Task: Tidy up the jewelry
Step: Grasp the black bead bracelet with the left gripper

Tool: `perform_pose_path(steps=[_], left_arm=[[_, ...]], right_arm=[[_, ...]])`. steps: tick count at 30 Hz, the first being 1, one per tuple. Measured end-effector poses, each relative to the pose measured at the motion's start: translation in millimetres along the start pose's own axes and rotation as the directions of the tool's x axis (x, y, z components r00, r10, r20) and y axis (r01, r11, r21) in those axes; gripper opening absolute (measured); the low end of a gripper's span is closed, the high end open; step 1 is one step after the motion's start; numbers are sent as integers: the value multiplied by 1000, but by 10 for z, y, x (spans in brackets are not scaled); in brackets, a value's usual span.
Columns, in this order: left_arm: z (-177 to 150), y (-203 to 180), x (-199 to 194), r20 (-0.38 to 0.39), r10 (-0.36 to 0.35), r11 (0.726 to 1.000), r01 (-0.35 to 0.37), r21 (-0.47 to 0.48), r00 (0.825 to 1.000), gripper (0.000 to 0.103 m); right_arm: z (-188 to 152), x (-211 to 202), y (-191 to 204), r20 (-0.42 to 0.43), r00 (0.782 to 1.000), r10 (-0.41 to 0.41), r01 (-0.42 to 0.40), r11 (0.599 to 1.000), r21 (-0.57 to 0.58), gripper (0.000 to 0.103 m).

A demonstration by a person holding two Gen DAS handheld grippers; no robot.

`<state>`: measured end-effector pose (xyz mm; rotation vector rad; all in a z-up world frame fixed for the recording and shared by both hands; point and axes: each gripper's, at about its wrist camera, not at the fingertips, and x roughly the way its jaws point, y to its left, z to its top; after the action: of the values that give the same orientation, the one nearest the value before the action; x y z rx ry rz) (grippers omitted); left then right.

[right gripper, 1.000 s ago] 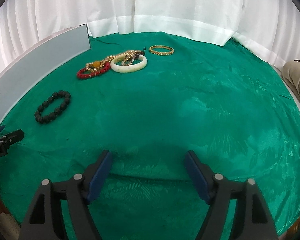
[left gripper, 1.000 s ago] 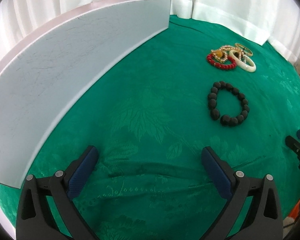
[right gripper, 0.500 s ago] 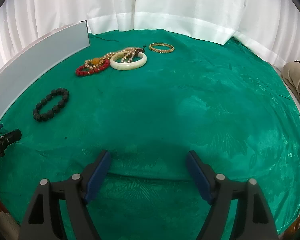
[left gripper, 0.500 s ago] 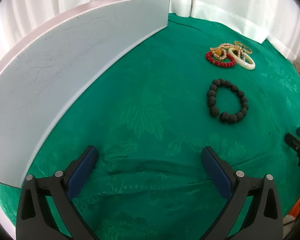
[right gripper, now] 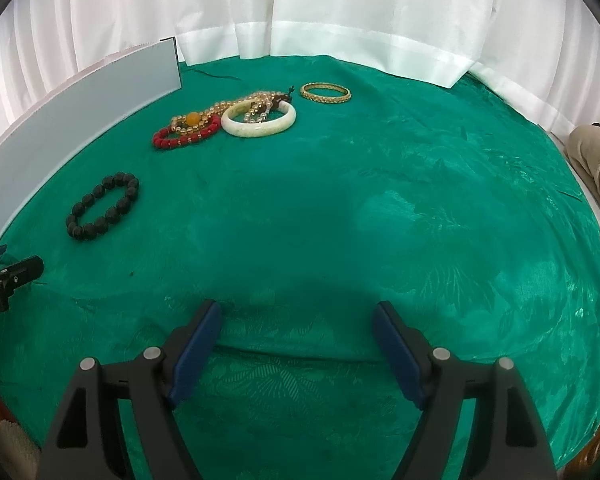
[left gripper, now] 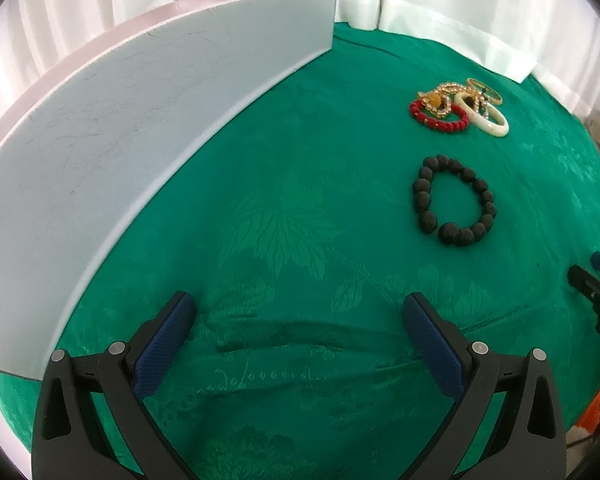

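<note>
A: Left gripper (left gripper: 300, 316): fingers spread wide, nothing between them, low over the green patterned cloth (left gripper: 283, 240). Blue pads (left gripper: 167, 340) faced inward.

B: Same for the right gripper (right gripper: 297, 318). Fingers stood apart and held nothing. It sat near the front edge of the cloth. The left gripper's tip showed at the far left of the right wrist view.

A: Where did the jewelry lie?

B: All on the cloth, well ahead of both grippers. The black bead bracelet (left gripper: 454, 200) lay alone, flat, a closed loop, ahead and to the right of the left gripper. In the right wrist view the same bracelet (right gripper: 101, 211) was to the left.

A: And the cluster behind it?

B: Red bead bracelet (right gripper: 187, 136) on the left side of the cluster, with a strand of pale golden beads (right gripper: 219, 110) draped over it; an orange bead sat on that strand. The strand ran on across the white bangle (right gripper: 259, 122), which touched or nearly touched the red one. Could not tell whether it was one strand or two.

A: The gold bangle (right gripper: 326, 92)?

B: Just beyond the white bangle to the right, apart from it, lying flat.

A: Other features?

B: A pale grey board (left gripper: 131, 140) stood upright along the left side of the cloth. White curtains (right gripper: 340, 20) hung behind.
</note>
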<state>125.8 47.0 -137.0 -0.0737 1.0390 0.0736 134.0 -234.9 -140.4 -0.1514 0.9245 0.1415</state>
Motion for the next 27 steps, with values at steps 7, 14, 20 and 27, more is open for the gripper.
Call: perform_pose_path(steps=[7, 14, 20, 27], left_arm=[[119, 76, -198, 48, -157, 987, 159, -34, 986, 102], [423, -441, -169, -7, -274, 955, 273, 115, 962, 102], [653, -860, -209, 24, -235, 947, 223, 232, 972, 102], [575, -1249, -80, -30, -216, 896, 211, 390, 976, 99]], right_arm=[[-8, -3, -3, -3, 1000, 4, -4, 1000, -7, 80], [-6, -1, -2, -4, 1000, 3, -3, 1000, -5, 80], [-8, 5, -5, -6, 1000, 4, -4, 1000, -7, 80], [-17, 4, -6, 0, 1000, 7, -7, 1000, -7, 81]])
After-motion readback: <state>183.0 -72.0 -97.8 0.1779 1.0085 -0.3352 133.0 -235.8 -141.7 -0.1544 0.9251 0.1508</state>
